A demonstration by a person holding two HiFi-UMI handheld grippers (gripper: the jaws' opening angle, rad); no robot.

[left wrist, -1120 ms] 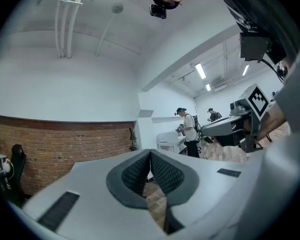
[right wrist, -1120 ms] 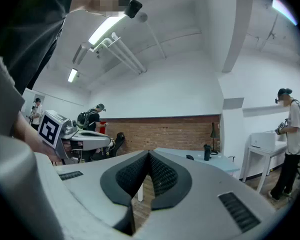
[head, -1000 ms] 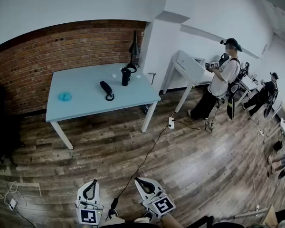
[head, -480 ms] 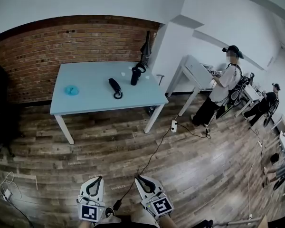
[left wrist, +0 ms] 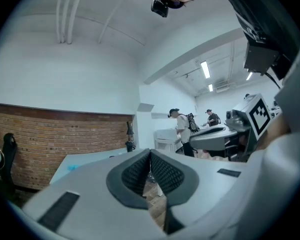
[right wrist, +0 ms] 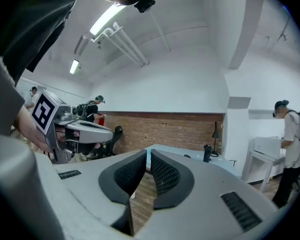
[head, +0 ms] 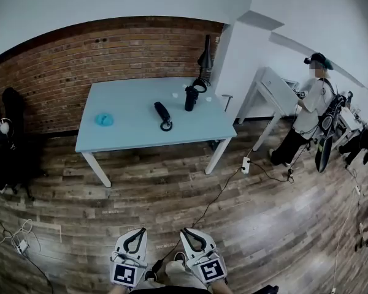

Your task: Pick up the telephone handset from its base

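Midway between the pale blue worktop's (head: 129, 136) side edges, the black telephone handset (head: 162, 111) lies untouched, well apart from the grey left gripper (head: 134, 242) and right gripper (head: 193, 239), jaws closed, empty.

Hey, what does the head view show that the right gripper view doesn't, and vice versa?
Only the head view: the small round blue object on the pale blue table, the white power strip on the wooden floor, and the black telephone handset clearly, at most a speck in the other.
Only the right gripper view: the long ceiling strip light and the ribbed pads of the right gripper close up, shut on nothing.
Both: that table, the red brick wall, tall black cup and person in a white shirt.
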